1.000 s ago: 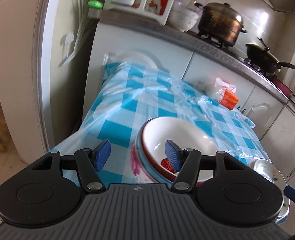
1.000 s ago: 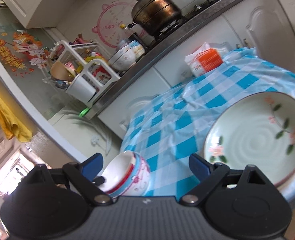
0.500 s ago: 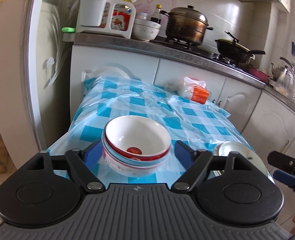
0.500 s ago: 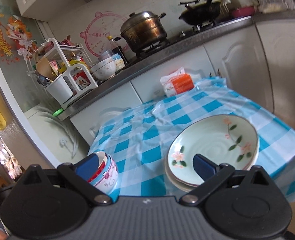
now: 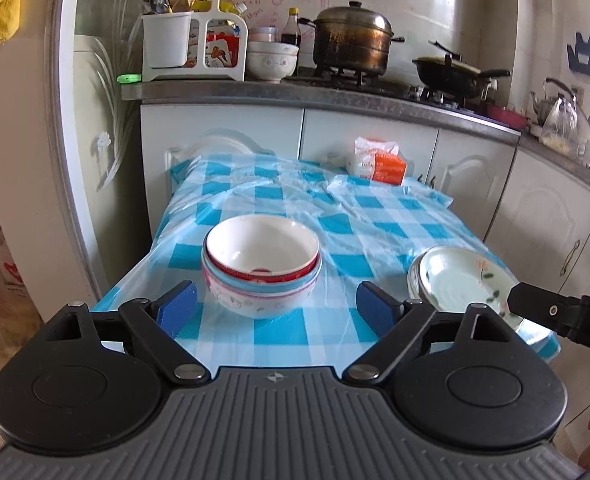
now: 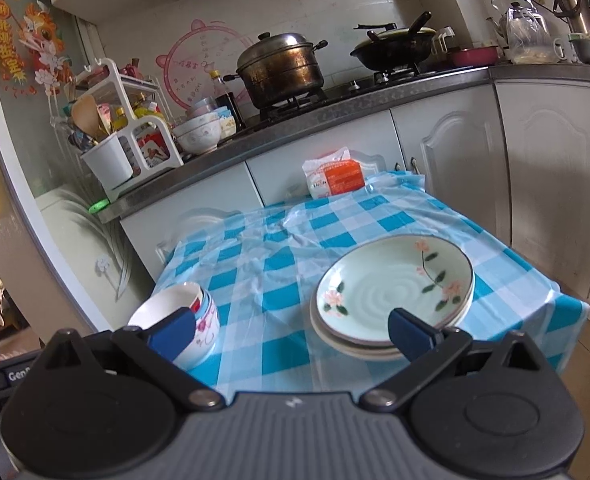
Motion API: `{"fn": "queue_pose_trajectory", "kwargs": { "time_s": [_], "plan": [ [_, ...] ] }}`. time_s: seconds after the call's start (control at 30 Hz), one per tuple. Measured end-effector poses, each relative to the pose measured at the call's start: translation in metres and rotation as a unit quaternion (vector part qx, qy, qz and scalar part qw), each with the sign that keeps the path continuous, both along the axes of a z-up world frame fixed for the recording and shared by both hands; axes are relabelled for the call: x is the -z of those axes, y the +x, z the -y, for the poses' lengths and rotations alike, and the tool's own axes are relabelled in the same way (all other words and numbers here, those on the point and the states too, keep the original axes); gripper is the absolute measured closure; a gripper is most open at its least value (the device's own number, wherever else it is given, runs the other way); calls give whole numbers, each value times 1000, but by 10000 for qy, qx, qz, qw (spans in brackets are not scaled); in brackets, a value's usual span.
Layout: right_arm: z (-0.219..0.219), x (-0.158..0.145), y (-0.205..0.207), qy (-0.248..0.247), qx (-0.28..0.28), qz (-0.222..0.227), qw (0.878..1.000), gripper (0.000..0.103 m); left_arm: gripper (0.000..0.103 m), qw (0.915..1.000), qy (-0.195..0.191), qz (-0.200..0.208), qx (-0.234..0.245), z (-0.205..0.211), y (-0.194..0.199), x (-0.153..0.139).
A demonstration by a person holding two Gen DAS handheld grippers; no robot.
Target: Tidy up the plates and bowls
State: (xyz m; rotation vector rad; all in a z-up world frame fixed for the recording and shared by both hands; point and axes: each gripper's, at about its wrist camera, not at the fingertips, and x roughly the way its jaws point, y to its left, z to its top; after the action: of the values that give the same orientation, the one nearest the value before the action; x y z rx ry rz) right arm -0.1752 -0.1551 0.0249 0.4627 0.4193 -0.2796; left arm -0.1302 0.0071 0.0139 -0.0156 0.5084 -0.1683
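Note:
A stack of bowls (image 5: 261, 266), white inside with red and blue rims, stands on the checked table near its front left; it also shows in the right wrist view (image 6: 183, 322). A stack of pale green flowered plates (image 6: 393, 292) sits at the front right, also in the left wrist view (image 5: 461, 280). My left gripper (image 5: 275, 308) is open and empty, just in front of the bowls. My right gripper (image 6: 291, 332) is open and empty, in front of the table between bowls and plates. Part of the right gripper's body (image 5: 555, 318) shows at the right of the left wrist view.
The blue-and-white checked tablecloth (image 5: 279, 204) covers a small table against white cabinets. An orange-and-white packet (image 5: 379, 162) lies at the table's back edge. The counter behind holds a utensil rack (image 5: 193, 46), a bowl, a large pot (image 5: 351, 42) and a wok.
Both grippers have pulled back and up from the table. The left gripper's jaws, earlier around the bowls' rim, have opened wide and now stand clear of the stack.

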Motion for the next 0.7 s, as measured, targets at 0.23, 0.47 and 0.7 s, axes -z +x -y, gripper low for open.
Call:
{"fn": "queue_pose_trajectory", "kwargs": {
  "time_s": [0.23,0.47,0.7],
  "plan": [
    [-13,4,-3,-91,-100,-271,9995,1,0,9999,111,-126,-35,-1,-10,8],
    [-15,8,-2,-59,-100,-385,9992,1,0,9995,123,-302,-56,-6,-7,14],
    [-15,13,2,7,-132,-484,9987,1,0,9992,102,-385,-22,-5,-5,17]
  ]
}}
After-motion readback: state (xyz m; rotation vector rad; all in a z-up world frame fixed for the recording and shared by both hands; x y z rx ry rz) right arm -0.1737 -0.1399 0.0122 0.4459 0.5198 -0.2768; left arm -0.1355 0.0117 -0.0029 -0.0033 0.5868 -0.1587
